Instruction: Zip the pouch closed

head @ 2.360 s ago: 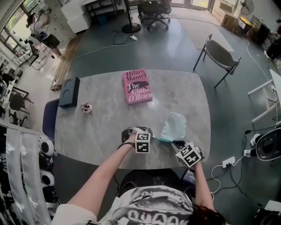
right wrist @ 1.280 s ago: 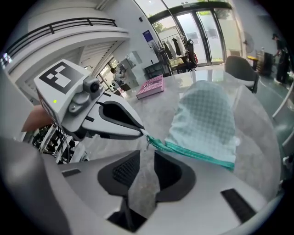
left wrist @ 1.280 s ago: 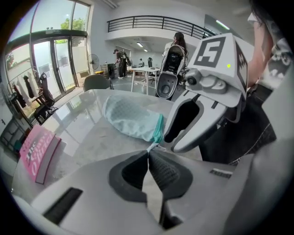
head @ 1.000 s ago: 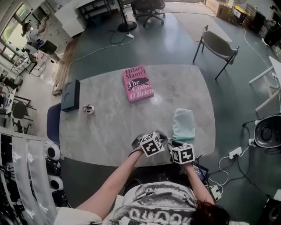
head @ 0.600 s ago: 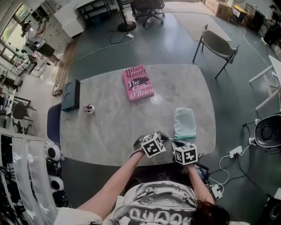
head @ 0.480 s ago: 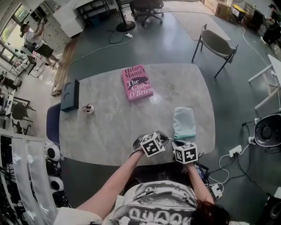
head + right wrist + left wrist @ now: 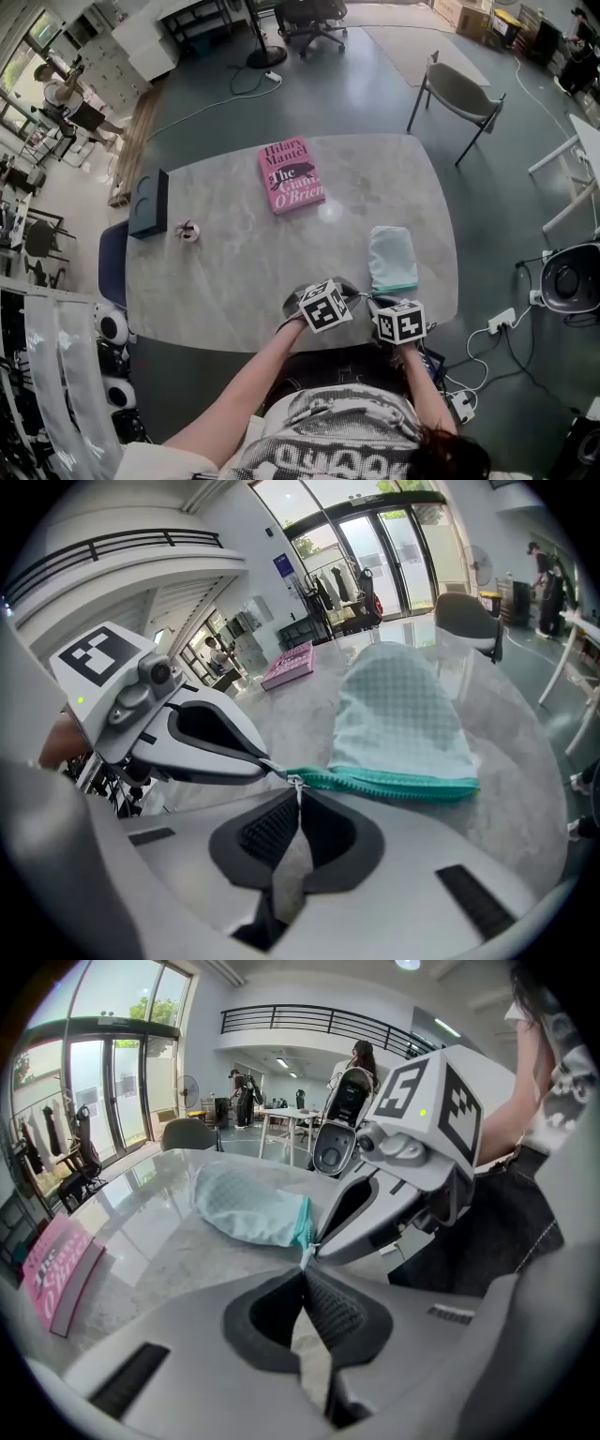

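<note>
A pale mint pouch (image 7: pixel 392 258) with a teal zipper (image 7: pixel 394 782) lies near the table's front right edge. Both grippers meet at its near left corner. My left gripper (image 7: pixel 305 1265) is shut on the zipper's end tab (image 7: pixel 267 761); in the head view it is under the left marker cube (image 7: pixel 323 306). My right gripper (image 7: pixel 298 787) is shut on the small silver zipper pull (image 7: pixel 296 780), right beside the left fingertips. The teal teeth look joined along the whole visible length. The pouch (image 7: pixel 248 1206) rests flat on the table.
A pink book (image 7: pixel 291 176) lies at the far middle of the grey marble table (image 7: pixel 234 272). A dark box (image 7: pixel 148 199) and a small round object (image 7: pixel 187 232) sit at the left. A chair (image 7: pixel 459 94) stands beyond the far right corner. The table's front edge is just behind the grippers.
Since the earliest frame the grippers have come together and the pouch has swung from slanted to straight. Over the last second both grippers and the pouch have barely moved.
</note>
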